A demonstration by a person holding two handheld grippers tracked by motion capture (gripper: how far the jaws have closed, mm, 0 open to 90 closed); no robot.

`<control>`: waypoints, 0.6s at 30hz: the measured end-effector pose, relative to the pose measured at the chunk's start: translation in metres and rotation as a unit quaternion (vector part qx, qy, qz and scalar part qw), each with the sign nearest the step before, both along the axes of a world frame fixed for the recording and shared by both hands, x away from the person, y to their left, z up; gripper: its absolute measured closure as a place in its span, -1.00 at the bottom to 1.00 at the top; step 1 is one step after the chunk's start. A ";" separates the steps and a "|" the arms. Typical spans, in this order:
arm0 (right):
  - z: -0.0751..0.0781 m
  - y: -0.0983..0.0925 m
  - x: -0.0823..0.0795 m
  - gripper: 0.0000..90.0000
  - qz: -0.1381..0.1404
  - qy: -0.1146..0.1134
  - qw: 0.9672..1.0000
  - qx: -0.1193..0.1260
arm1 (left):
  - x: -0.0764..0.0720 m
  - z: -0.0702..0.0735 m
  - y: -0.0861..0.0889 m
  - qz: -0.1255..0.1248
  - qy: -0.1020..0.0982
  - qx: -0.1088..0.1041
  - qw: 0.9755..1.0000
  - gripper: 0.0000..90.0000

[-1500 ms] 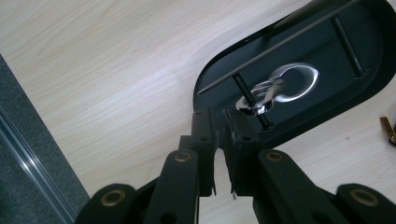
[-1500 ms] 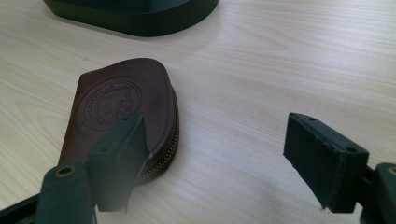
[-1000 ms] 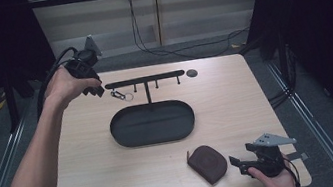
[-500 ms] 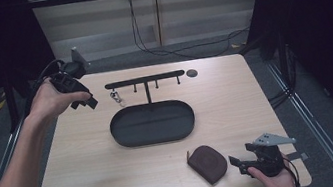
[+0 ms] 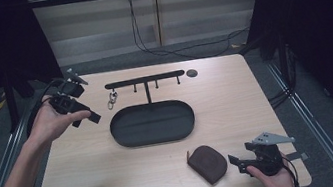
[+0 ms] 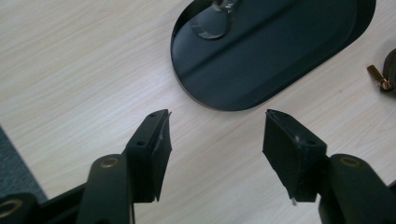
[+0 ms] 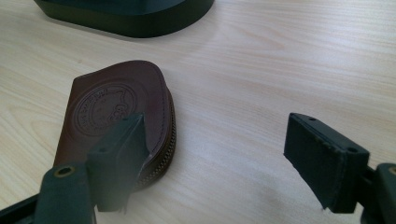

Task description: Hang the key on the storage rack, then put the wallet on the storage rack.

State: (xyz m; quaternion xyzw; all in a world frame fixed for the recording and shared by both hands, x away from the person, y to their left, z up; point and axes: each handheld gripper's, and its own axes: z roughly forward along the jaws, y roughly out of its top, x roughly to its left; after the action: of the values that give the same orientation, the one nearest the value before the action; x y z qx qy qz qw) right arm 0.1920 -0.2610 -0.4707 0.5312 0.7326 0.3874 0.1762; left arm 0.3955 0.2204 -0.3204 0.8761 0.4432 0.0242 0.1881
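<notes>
High view: left gripper (image 5: pixel 88 117), jaws just spreading (nothing between them), sits left of the black tray (image 5: pixel 155 135); right gripper (image 5: pixel 236 159), jaws spread, beside the brown pouch (image 5: pixel 207 163)

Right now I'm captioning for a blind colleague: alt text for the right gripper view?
A brown leather pouch lies on the wooden table, just ahead of the open right gripper, beside one jaw. A dark tray edges the top.

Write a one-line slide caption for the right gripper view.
Open right gripper hovers beside a brown leather pouch on the table.
</notes>
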 end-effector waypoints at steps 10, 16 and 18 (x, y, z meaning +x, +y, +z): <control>0.001 -0.001 -0.001 -0.52 0.005 0.000 1.000 0.013 | -0.030 -0.033 0.018 -0.001 -0.010 -0.074 0.997 -0.28; 0.001 0.000 0.000 -0.52 0.007 0.006 1.000 0.017 | -0.048 -0.040 0.024 -0.015 -0.034 -0.100 0.994 -0.29; 0.001 -0.001 0.000 -0.51 0.007 0.007 1.000 0.021 | -0.054 -0.044 0.025 -0.025 -0.036 -0.101 0.994 -0.30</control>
State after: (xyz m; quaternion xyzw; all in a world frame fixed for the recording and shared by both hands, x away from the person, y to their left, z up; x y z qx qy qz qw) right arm 0.1920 -0.2622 -0.4693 0.5324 0.7290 0.4002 0.1577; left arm 0.3411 0.2451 -0.3649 0.8620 0.4143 0.0057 0.2920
